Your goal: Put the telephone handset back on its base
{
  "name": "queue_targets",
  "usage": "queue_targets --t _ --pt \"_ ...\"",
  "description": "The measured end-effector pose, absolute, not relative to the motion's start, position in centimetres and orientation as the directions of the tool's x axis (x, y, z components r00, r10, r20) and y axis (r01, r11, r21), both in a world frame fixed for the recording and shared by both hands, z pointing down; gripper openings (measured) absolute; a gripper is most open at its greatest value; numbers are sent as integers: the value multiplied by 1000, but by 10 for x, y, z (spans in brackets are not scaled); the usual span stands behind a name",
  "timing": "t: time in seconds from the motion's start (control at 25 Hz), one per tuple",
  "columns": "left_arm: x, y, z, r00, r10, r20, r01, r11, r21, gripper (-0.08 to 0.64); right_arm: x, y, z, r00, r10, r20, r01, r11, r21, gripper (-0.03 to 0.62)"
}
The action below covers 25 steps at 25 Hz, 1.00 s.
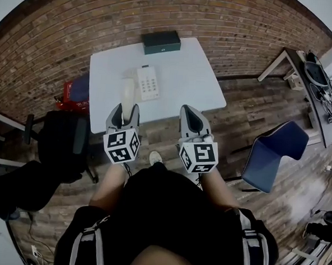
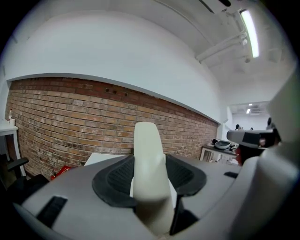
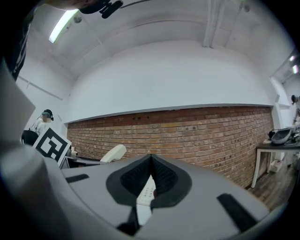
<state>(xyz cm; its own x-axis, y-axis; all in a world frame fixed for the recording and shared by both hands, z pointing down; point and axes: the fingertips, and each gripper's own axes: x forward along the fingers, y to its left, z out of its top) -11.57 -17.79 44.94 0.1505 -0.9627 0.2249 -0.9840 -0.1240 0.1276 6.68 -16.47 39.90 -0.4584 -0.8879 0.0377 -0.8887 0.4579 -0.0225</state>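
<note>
- The left tongs [image 1: 124, 111] are closed on the cream handset [image 1: 126, 96]. In the left gripper view the dark pads [image 2: 119, 178] press on both of its sides, and the left tongs [image 2: 149, 180] stand fairly wide because the handset [image 2: 148, 145] fills the gap.
- The handset's long axis runs along the line of the tongs. It points away from the person toward the brick wall [image 1: 228, 26], and its free end sticks out past the tips.
- In the head view the handset lies over the near left part of the white worktop [image 1: 186, 74]. It is just left of the telephone base [image 1: 148, 82] and roughly parallel to its long side, apart from it.
- The right tongs [image 1: 192, 115] hold nothing. In the right gripper view the tips of the right tongs [image 3: 151, 159] meet.
- Only the head view shows the whole base with its keypad, the dark green box [image 1: 161, 42] at the worktop's far edge, and the blue chair [image 1: 274, 155] at the right.
- The left gripper view does not show the base. It shows the handset against the wall and a strip of worktop [image 2: 101, 159].
- The right gripper view shows the handset [image 3: 112, 153] from the side, tilted upward, and a slice of the base's keypad [image 3: 146, 190] through the slit under the closed tips.
</note>
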Motion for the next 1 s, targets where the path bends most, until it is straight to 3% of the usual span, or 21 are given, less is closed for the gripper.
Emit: queue_targets --t 1.0 --pt "-190 -372 558 90 -887 452 -968 28 248 206 3 -363 435 -483 -848 218 -866 499 23 -6"
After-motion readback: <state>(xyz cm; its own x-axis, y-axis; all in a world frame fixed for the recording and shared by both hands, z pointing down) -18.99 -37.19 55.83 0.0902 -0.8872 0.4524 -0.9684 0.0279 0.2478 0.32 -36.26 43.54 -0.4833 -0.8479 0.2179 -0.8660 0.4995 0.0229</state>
